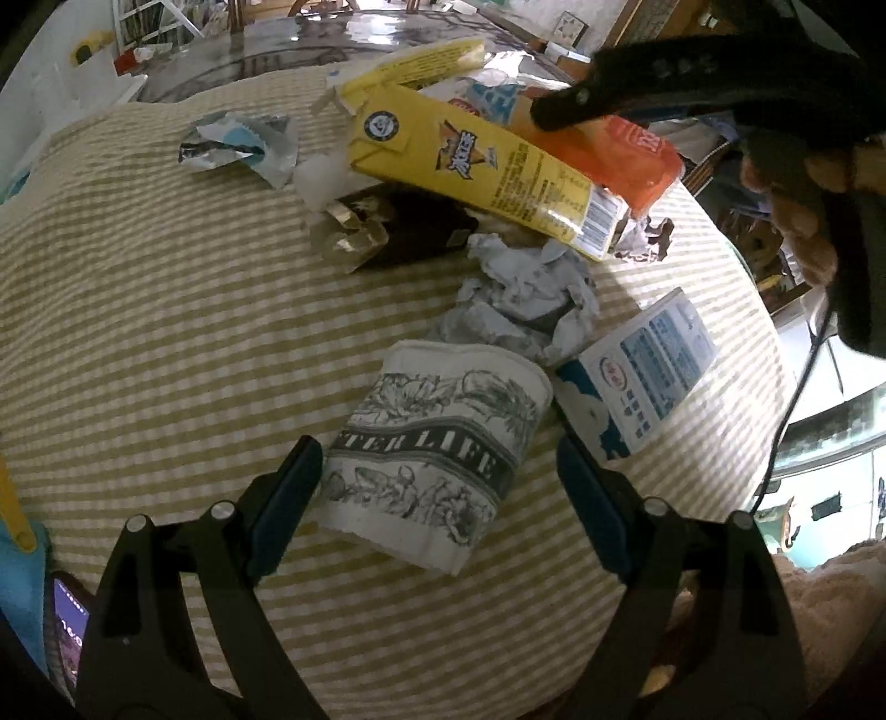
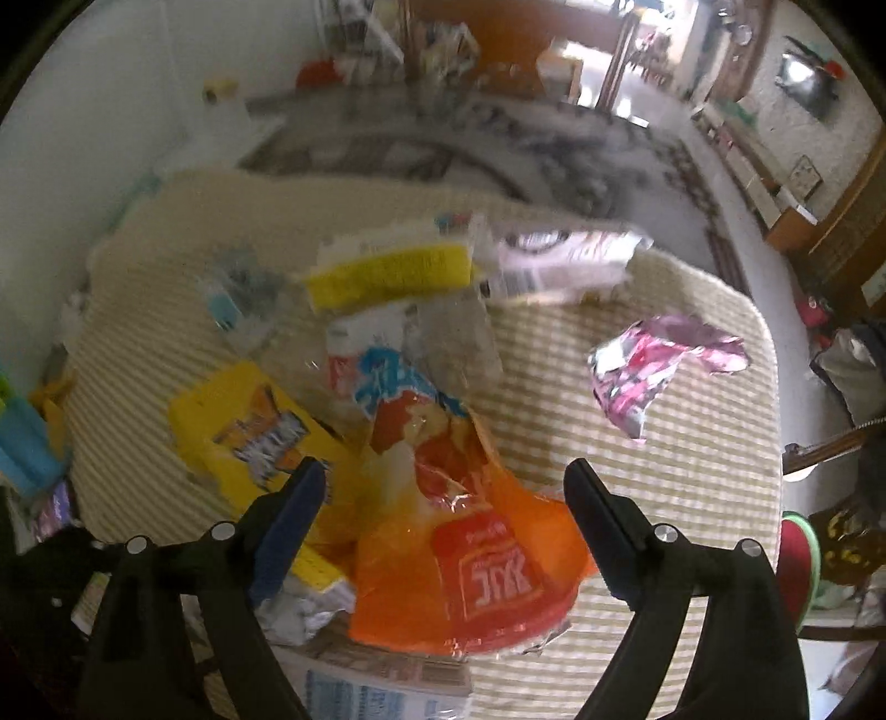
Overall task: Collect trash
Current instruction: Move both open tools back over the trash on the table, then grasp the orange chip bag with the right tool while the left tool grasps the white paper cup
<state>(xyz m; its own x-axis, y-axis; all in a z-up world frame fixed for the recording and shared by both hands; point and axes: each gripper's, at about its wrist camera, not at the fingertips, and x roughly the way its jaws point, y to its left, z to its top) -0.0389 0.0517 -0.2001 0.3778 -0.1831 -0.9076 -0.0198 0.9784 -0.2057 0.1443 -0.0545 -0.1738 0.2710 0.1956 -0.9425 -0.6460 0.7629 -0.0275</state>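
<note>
Trash lies on a striped cloth point(image 1: 138, 310). In the left wrist view my left gripper point(image 1: 440, 465) is open around a paper cup point(image 1: 437, 459) lying on its side, printed "LIFE". Beyond it are crumpled tissue point(image 1: 526, 299), a blue-white carton point(image 1: 642, 376), a yellow box point(image 1: 476, 166), a dark wrapper point(image 1: 398, 232) and a foil wrapper point(image 1: 238, 144). My right gripper point(image 1: 559, 111) shows at the top right. In the right wrist view my right gripper point(image 2: 443, 487) is open above an orange snack bag point(image 2: 470, 565), beside the yellow box point(image 2: 249, 437). A pink wrapper point(image 2: 659, 365) lies to the right.
A phone point(image 1: 69, 626) and a blue object point(image 1: 16, 576) sit at the cloth's left edge. A glass tabletop point(image 1: 354, 50) extends behind the cloth. A cable point(image 1: 797, 387) hangs at the right. More wrappers point(image 2: 554, 260) lie at the cloth's far side.
</note>
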